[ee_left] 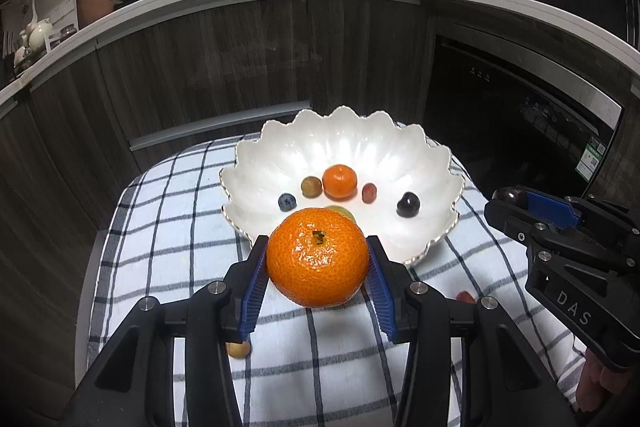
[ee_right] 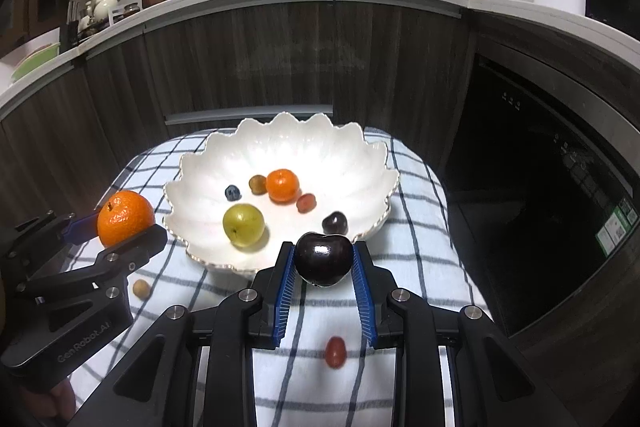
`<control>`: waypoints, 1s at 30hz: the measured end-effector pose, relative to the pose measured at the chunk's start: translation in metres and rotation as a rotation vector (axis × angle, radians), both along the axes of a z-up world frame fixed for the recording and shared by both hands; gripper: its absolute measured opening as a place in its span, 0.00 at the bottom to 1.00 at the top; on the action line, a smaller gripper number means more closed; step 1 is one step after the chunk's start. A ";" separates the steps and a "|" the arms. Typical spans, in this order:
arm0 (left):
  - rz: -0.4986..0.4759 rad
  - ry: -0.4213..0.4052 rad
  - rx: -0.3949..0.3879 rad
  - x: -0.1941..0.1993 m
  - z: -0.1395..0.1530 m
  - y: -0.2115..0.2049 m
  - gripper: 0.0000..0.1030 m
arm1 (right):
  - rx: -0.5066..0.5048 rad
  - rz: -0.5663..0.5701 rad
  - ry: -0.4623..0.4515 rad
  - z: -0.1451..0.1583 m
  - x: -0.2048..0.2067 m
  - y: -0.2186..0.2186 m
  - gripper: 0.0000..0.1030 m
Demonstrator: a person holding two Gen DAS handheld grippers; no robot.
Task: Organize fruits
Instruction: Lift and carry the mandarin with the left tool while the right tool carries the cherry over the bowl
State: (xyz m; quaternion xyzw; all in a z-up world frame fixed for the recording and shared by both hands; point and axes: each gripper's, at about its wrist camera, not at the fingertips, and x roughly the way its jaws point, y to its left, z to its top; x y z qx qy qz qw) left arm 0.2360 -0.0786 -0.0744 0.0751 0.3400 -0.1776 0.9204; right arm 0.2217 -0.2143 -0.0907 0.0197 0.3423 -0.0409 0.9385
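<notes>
Left wrist: my left gripper (ee_left: 318, 269) is clamped on the mandarin (ee_left: 317, 257), the bowl (ee_left: 416, 163) straight ahead just past its tips. Right wrist: my right gripper (ee_right: 323, 265) pinches a cherry (ee_right: 323, 258), its rim equally near. Only this view shows the green fruit (ee_right: 243, 225) whole.

Two oranges are showing: a big one (ee_left: 317, 257) sitting between the blue pads of the left-hand tool, a smaller one (ee_right: 282, 185) lying in the bowl. One white scalloped bowl (ee_right: 200, 187) is standing on one checked cloth (ee_right: 420, 195). Two dark cherries are showing, one (ee_right: 323, 258) clamped in the right-hand tool and one (ee_right: 335, 223) lying in the bowl. One blueberry (ee_right: 233, 192) and one large green fruit (ee_right: 243, 225) are lying there too. Four small grape-like fruits are showing, two (ee_right: 257, 183) (ee_right: 307, 202) in the bowl and two (ee_right: 141, 289) (ee_right: 334, 352) on the cloth.
</notes>
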 end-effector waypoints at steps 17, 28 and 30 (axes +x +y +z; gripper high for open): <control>0.045 -0.021 -0.017 0.028 0.013 -0.005 0.45 | 0.000 0.012 -0.025 0.014 0.029 -0.010 0.29; 0.089 -0.017 -0.022 0.050 0.015 -0.008 0.45 | 0.001 0.007 -0.019 0.016 0.054 -0.019 0.29; 0.095 -0.015 -0.023 0.054 0.014 -0.008 0.45 | 0.002 0.007 -0.015 0.016 0.060 -0.021 0.29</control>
